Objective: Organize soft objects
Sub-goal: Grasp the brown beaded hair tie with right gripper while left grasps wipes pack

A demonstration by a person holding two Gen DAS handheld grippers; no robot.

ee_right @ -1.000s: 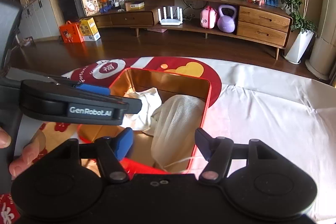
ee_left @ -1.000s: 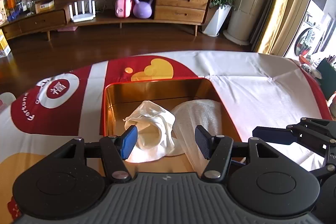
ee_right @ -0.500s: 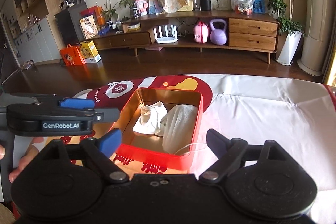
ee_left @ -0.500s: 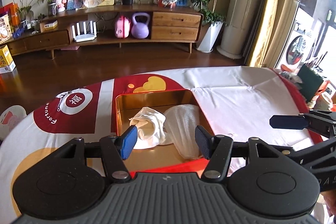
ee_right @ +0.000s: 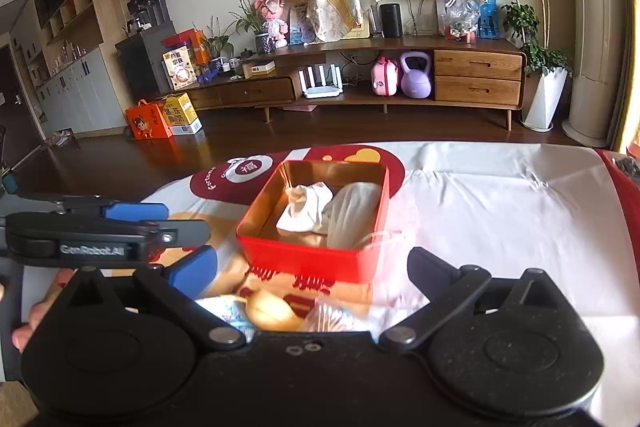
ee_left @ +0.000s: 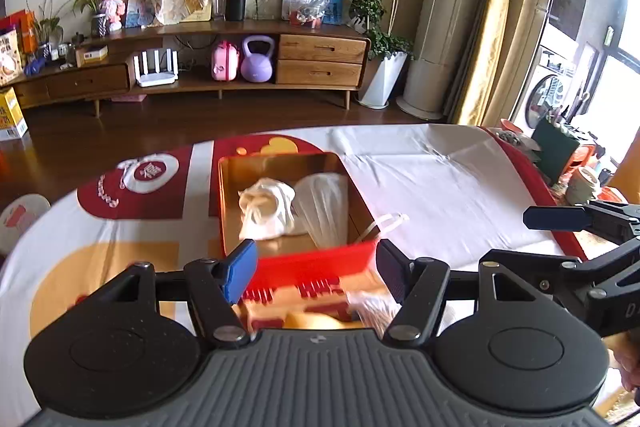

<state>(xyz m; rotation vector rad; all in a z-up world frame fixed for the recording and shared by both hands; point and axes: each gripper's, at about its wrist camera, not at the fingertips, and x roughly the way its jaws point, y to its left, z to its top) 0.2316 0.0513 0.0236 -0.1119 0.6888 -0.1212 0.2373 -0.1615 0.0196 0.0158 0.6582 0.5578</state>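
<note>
A red tin box (ee_left: 304,265) (ee_right: 304,261) with a gold inside stands on the cloth-covered table. In it lie a crumpled white cloth (ee_left: 266,209) (ee_right: 306,213) on the left and a white mesh item (ee_left: 324,205) (ee_right: 350,215) on the right, its strap hanging over the near right rim. My left gripper (ee_left: 316,269) is open and empty, just short of the box's near wall. My right gripper (ee_right: 312,273) is open and empty, also short of the box. A yellowish soft item (ee_right: 268,311) and a clear packet (ee_right: 332,317) lie near the grippers.
The table wears a white, red and yellow cloth (ee_left: 440,187). The left gripper shows at the left of the right wrist view (ee_right: 100,231), the right gripper at the right of the left wrist view (ee_left: 580,227). A wooden sideboard (ee_right: 400,83) stands far behind.
Both grippers have pulled back and up from over the box, so the box now shows whole and farther away. The right gripper's jaws have spread wider. Cloths stayed in the box.
</note>
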